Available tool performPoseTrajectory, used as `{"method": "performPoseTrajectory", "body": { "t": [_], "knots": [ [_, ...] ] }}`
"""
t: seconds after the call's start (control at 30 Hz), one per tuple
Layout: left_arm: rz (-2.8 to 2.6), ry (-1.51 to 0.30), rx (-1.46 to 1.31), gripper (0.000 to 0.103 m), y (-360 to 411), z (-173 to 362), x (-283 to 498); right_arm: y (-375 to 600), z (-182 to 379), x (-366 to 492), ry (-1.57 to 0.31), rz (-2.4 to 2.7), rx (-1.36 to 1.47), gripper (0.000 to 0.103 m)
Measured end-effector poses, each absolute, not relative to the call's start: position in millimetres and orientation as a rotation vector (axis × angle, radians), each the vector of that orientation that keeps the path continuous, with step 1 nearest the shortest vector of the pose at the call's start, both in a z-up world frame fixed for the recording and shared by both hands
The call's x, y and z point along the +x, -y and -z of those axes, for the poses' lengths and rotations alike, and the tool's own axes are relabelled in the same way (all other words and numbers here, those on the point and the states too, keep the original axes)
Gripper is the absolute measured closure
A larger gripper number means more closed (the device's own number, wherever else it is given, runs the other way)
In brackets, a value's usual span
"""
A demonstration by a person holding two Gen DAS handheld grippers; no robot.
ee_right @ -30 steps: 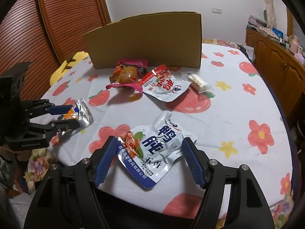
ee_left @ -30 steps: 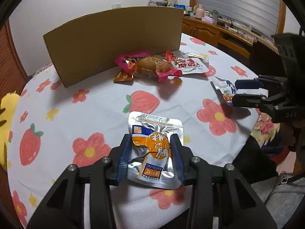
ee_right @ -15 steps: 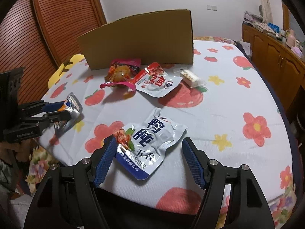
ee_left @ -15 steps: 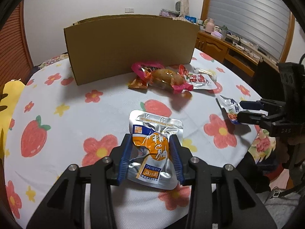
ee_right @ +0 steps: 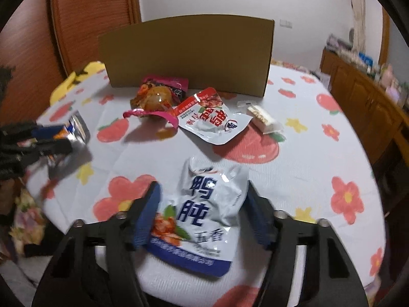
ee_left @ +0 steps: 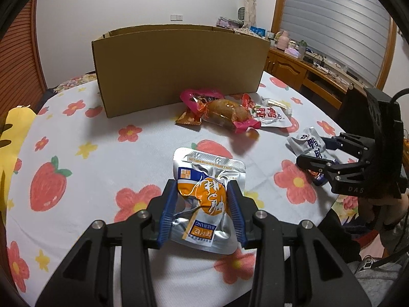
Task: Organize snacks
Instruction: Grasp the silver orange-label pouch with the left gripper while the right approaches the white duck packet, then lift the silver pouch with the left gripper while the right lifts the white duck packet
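My left gripper (ee_left: 202,192) is shut on a silver and orange snack packet (ee_left: 204,197), held above the near table edge. It also shows at the left of the right wrist view (ee_right: 74,130). My right gripper (ee_right: 202,199) is shut on a white and blue snack pouch (ee_right: 207,212), which also shows in the left wrist view (ee_left: 310,145). An open cardboard box (ee_left: 179,64) stands at the back of the table. In front of it lie a pink packet with a brown snack (ee_left: 219,107), a red and white pouch (ee_right: 212,115) and a small white wrapped bar (ee_right: 263,116).
The round table has a white cloth with strawberries and flowers (ee_left: 89,153). A yellow cushion (ee_left: 12,128) lies at the left edge. Wooden cabinets with small items (ee_left: 306,66) run along the right wall. A wooden slatted door (ee_right: 89,20) is behind the table.
Both grippers have risen and tilted with their packets held. The box now shows its open top in the left wrist view. The right wrist view is blurred from motion.
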State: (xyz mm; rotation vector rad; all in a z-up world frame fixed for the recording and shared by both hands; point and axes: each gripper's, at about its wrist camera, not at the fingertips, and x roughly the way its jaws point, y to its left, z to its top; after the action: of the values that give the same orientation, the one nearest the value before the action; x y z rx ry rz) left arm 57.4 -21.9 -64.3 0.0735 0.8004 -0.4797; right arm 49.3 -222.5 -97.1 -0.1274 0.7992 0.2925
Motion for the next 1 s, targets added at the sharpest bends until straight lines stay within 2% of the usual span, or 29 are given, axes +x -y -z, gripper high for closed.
{"method": "performPoseTrajectory", "body": {
  "t": [0.07,0.2,1.0],
  "knots": [
    [0.475,-0.794,0.068,0.064,20.6,62.8,57.1,224.1,97.4,48.4,-0.795,-0.304,-0.119,0.047],
    [0.468,-0.771,0.051,0.064,17.3,58.2,55.5,226.1,96.8,48.3,-0.793,-0.307,-0.113,0.048],
    [0.423,-0.674,0.021,0.064,6.6,26.8,60.5,249.4,64.0,39.3,-0.725,-0.332,-0.025,0.048]
  ]
}}
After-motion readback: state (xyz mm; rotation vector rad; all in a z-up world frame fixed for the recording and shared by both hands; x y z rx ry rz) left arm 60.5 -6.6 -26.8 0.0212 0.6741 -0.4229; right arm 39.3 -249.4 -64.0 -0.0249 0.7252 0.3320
